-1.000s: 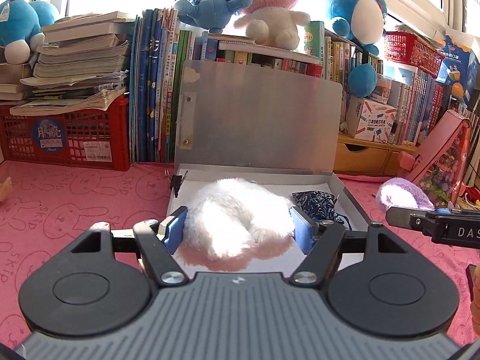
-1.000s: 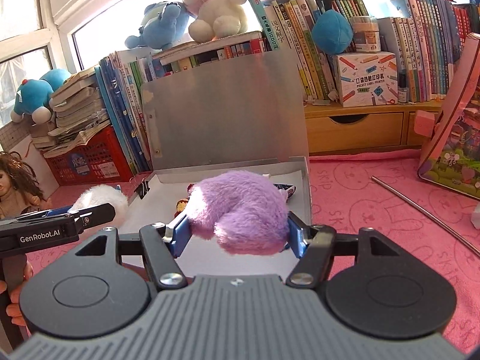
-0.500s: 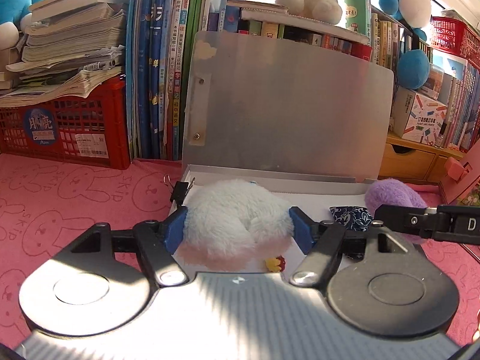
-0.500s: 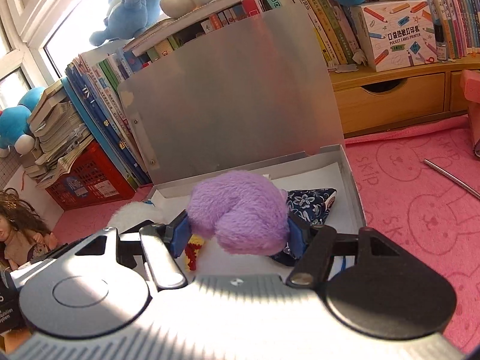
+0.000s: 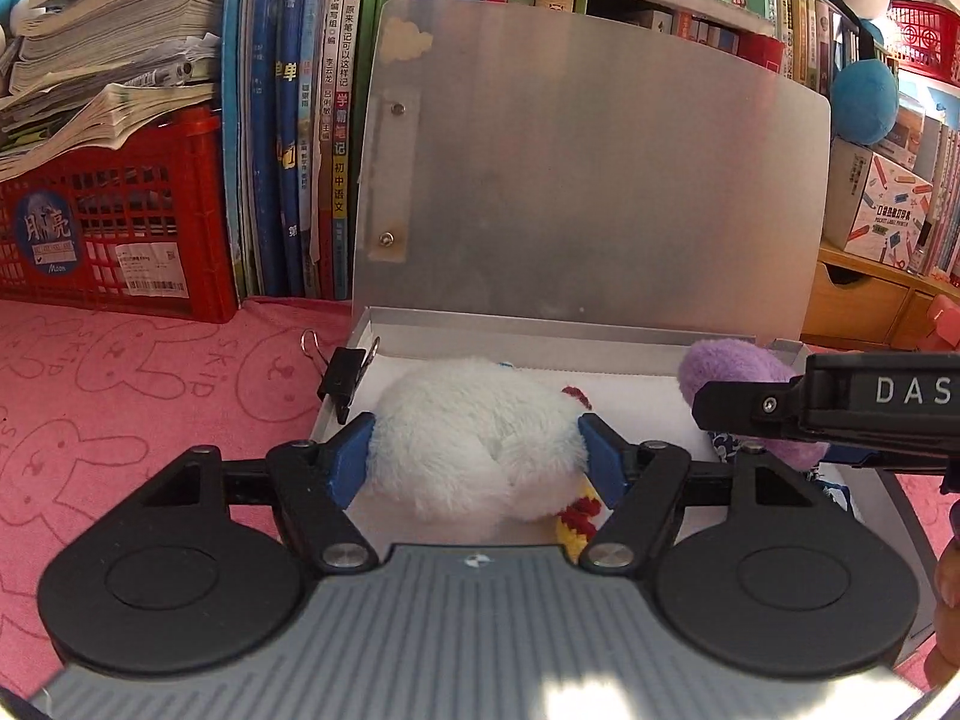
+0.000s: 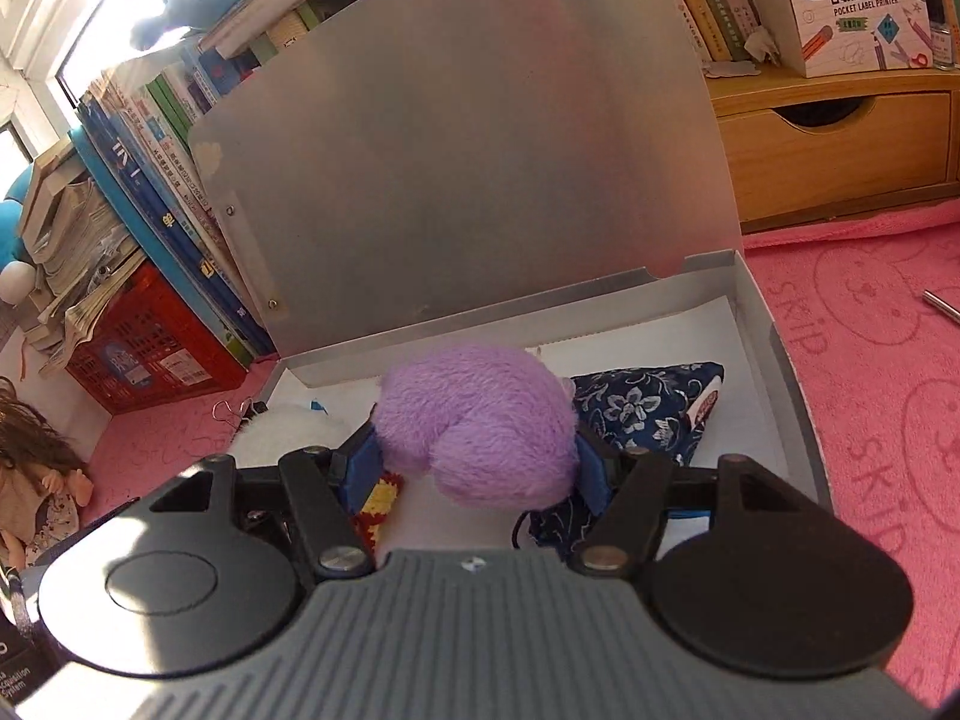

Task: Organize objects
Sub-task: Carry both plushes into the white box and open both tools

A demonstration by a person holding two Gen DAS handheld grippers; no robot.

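My left gripper (image 5: 477,450) is shut on a white fluffy plush (image 5: 474,456), held over the left half of an open silver box (image 5: 510,339). The right gripper (image 6: 477,465) is shut on a purple fluffy plush (image 6: 480,423), low over the same box (image 6: 753,306). In the left wrist view the purple plush (image 5: 729,366) and the right gripper's body show at the right. Inside the box lie a dark blue floral pouch (image 6: 648,408) and a red-and-yellow knitted item (image 5: 576,525). The white plush (image 6: 288,429) peeks in at the left of the right wrist view.
The box lid (image 5: 594,180) stands upright against a row of books (image 5: 300,120). A black binder clip (image 5: 342,378) grips the box's left wall. A red crate (image 5: 114,216) with stacked papers stands at left, a wooden drawer (image 6: 834,144) at right, a doll (image 6: 36,480) on the pink cloth.
Both grippers have moved forward and down toward the box, each still holding its plush; both plushes are now over the box interior, and the lid looms larger.
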